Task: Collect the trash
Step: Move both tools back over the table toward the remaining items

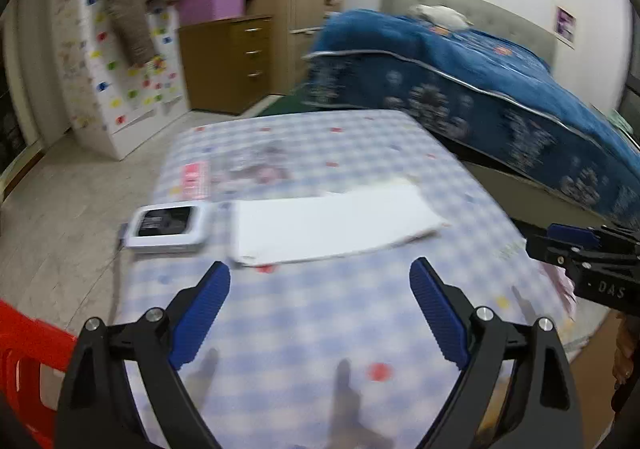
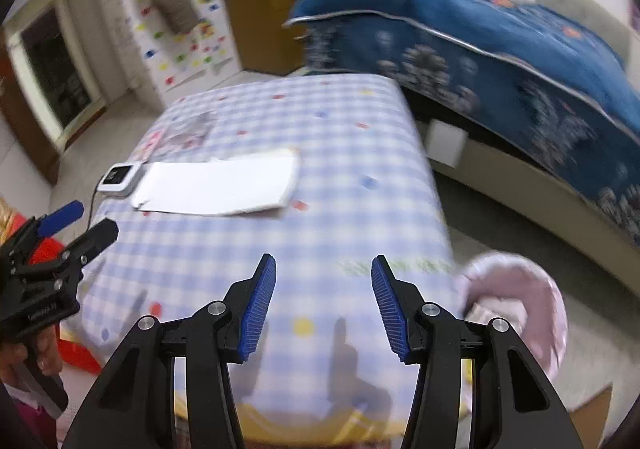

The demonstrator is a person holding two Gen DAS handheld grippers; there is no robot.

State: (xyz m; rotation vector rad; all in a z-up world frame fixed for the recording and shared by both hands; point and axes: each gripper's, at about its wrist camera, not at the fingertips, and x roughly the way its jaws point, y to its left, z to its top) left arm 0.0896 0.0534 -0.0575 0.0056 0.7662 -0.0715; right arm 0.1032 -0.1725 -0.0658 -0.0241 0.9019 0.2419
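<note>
Bright, motion-blurred, fisheye-warped edges

Blue-white checked tablecloth w/ dots, white paper, blue floral bedspread, lilac bin
</note>
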